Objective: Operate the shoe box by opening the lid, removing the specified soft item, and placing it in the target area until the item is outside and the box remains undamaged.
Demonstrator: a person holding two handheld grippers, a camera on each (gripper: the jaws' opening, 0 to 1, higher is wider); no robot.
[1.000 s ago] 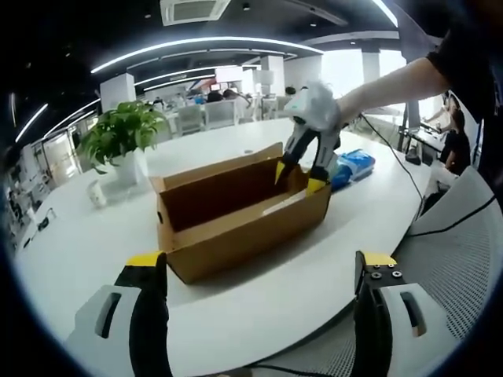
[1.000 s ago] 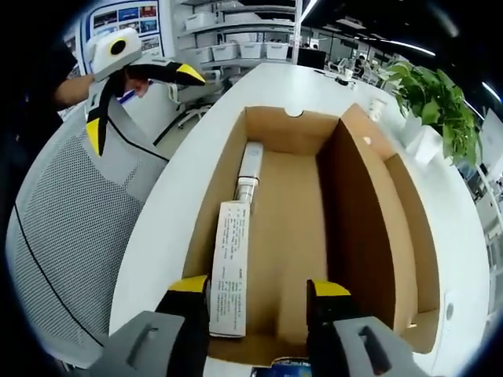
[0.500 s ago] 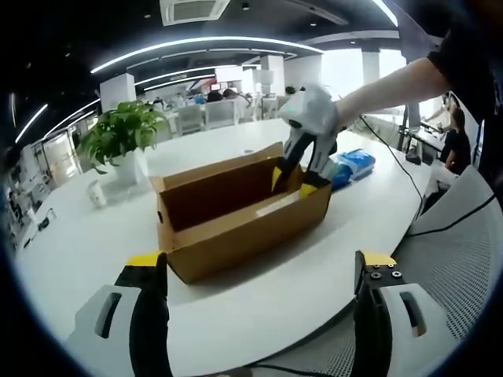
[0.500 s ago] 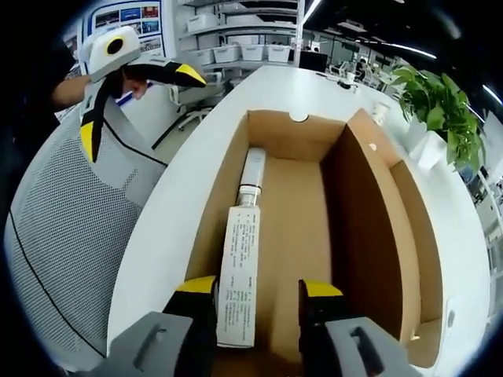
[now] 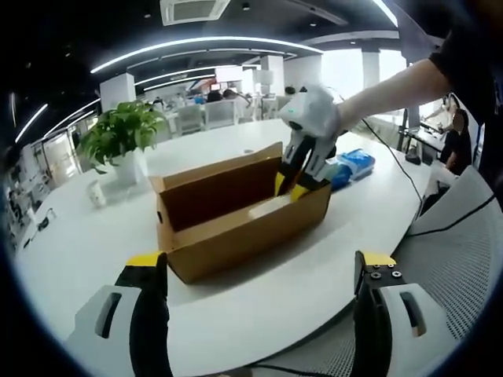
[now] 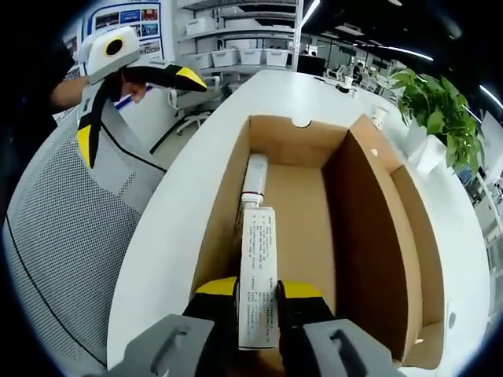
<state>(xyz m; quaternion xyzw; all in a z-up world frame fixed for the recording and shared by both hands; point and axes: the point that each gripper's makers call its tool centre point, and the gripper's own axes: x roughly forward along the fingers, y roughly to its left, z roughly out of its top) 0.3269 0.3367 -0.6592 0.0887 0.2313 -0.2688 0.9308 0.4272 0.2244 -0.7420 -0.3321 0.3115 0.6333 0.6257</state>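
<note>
My right gripper point(image 6: 259, 289) has its yellow-tipped jaws pinched in on the near end of a long white tube with fine printed text and a white cap point(image 6: 257, 275); from the right gripper view I see the tube pressed between both pads, its capped end pointing away down the box. That tube lies inside the open brown cardboard shoe box point(image 6: 369, 236), along the box's left inner wall, and I can't tell whether it rests on the floor of the box or is lifted slightly. The hinged lid of the box stands open along the right side.

In the left gripper view the right gripper point(image 5: 296, 185) reaches down over the far right end of the box point(image 5: 236, 236), held by a person's bare forearm point(image 5: 393, 82).

My left gripper point(image 5: 259, 263) is spread wide with nothing between its jaws, hanging well in front of the box, over the near edge of the white rounded counter point(image 5: 259, 302). In the right gripper view it point(image 6: 130, 102) floats off to the left of the box, past the counter's point(image 6: 161, 243) edge, above a grey mesh chair back point(image 6: 63, 236).

Beyond the box, to its left, stands a green leafy plant in a white pot point(image 5: 122, 137), with a small white cup point(image 5: 96, 194) beside it. Just behind the box's right end lies a blue plastic packet point(image 5: 354, 165).
</note>
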